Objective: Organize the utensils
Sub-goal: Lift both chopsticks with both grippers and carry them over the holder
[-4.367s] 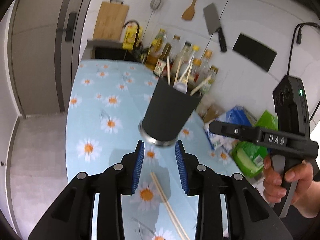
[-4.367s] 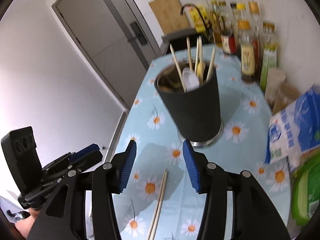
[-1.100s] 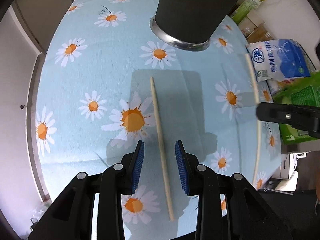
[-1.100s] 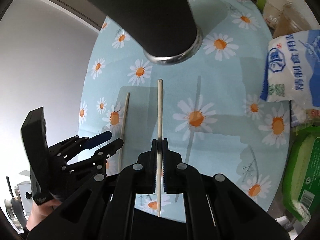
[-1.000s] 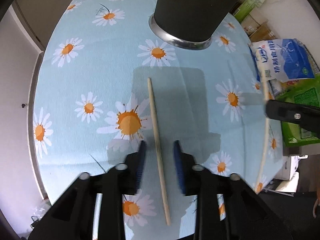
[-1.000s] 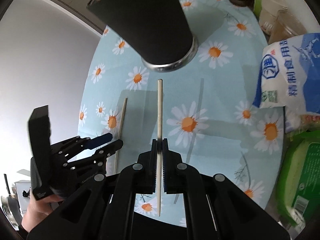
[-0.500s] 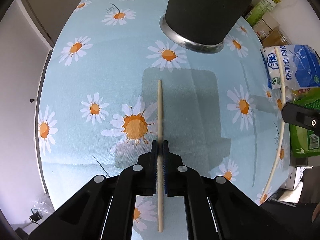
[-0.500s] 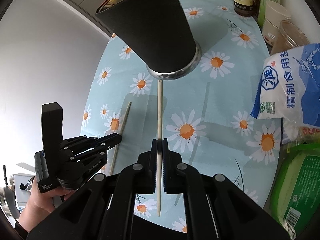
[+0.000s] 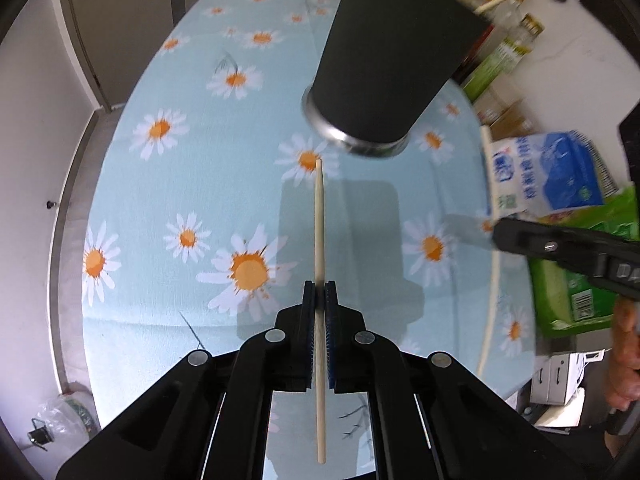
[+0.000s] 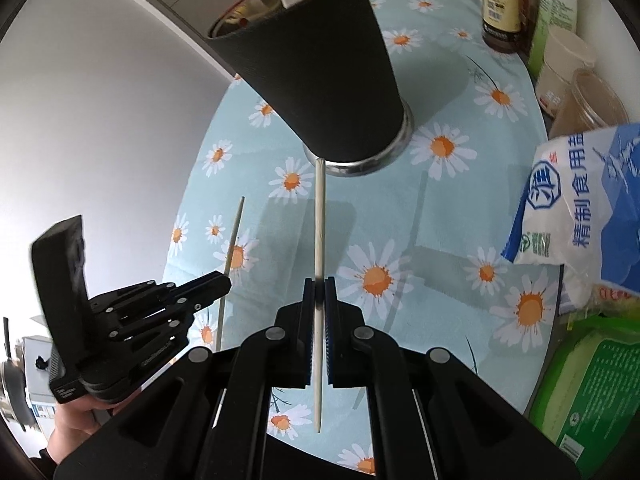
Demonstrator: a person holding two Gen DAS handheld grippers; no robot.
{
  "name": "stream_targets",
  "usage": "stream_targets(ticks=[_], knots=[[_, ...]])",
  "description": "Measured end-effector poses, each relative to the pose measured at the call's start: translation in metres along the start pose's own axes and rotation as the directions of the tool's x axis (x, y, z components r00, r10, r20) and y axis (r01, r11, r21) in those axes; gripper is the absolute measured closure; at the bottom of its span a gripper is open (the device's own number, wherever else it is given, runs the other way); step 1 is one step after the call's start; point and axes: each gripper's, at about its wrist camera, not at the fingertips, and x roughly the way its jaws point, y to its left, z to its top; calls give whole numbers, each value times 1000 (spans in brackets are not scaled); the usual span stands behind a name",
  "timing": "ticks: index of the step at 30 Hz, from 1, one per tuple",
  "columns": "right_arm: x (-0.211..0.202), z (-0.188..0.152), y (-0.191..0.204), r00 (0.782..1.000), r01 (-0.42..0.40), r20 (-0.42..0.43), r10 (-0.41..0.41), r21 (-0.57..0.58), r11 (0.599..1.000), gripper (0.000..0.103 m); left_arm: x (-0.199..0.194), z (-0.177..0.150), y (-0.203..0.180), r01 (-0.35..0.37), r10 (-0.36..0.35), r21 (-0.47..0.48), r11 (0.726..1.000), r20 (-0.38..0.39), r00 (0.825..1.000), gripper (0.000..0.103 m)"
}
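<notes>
One pale wooden chopstick (image 9: 319, 232) is clamped in the left gripper (image 9: 319, 304), another (image 10: 319, 232) in the right gripper (image 10: 319, 300), both near the black tapered utensil holder (image 9: 394, 60).

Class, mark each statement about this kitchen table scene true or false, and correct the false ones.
1. Each gripper is shut on a chopstick. True: the left gripper clamps one chopstick, the right gripper the other chopstick.
2. The black utensil holder lies on its side. False: it stands upright on the daisy tablecloth.
3. The holder is empty. False: utensils stick out of its top.
4. A blue-and-white bag lies to the right of the holder. True.
</notes>
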Motion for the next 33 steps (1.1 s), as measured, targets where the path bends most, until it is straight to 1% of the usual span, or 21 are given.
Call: stream_targets(ticks=[3, 7, 9, 12, 15, 17, 21, 24, 26, 27, 29, 30, 31, 32, 33], knots=[[-5, 2, 4, 999, -29, 26, 30, -23, 999, 98, -16, 3, -4, 25, -25, -7, 1000, 48, 999, 99], [-17, 9, 10, 995, -63, 79, 67, -53, 997, 98, -33, 18, -16, 72, -71, 3, 997, 126, 990, 99], [-26, 14, 12, 990, -78, 112, 85, -72, 994, 97, -42, 28, -22, 89, -91, 16, 996, 166, 982, 99], [-40, 22, 15, 979, -87, 177, 103, -98, 991, 97, -58, 40, -29, 115, -124, 50, 992, 236, 964, 99], [-52, 31, 15, 962, -112, 237, 135, -109, 988, 97, -67, 52, -33, 137, -150, 67, 988, 276, 949, 99], [-60, 38, 14, 948, -133, 274, 160, -116, 984, 97, -77, 61, -35, 129, -150, 88, 988, 308, 939, 99], [-77, 48, 14, 916, -154, 354, 191, -131, 979, 97, -93, 76, -35, 141, -171, 107, 984, 364, 916, 99], [-87, 58, 14, 885, -173, 413, 215, -137, 975, 97, -101, 88, -36, 151, -190, 125, 981, 416, 889, 99], [-96, 65, 14, 854, -189, 465, 235, -143, 971, 97, -104, 94, -35, 167, -207, 129, 977, 443, 872, 99], [-100, 69, 13, 839, -209, 483, 252, -140, 968, 97, -105, 98, -36, 173, -216, 135, 976, 462, 860, 99], [-107, 74, 12, 817, -219, 516, 257, -134, 967, 97, -110, 104, -38, 178, -231, 151, 972, 503, 833, 99], [-111, 77, 12, 807, -210, 536, 249, -134, 968, 97, -114, 108, -39, 182, -245, 169, 969, 534, 809, 99], [-116, 79, 13, 791, -196, 562, 240, -139, 971, 97, -118, 111, -41, 181, -252, 182, 967, 550, 796, 99], [-119, 81, 14, 780, -185, 581, 234, -144, 972, 97, -120, 113, -43, 177, -254, 189, 966, 559, 789, 99], [-123, 83, 14, 770, -169, 598, 222, -145, 975, 97, -123, 117, -45, 169, -255, 199, 965, 579, 775, 99]])
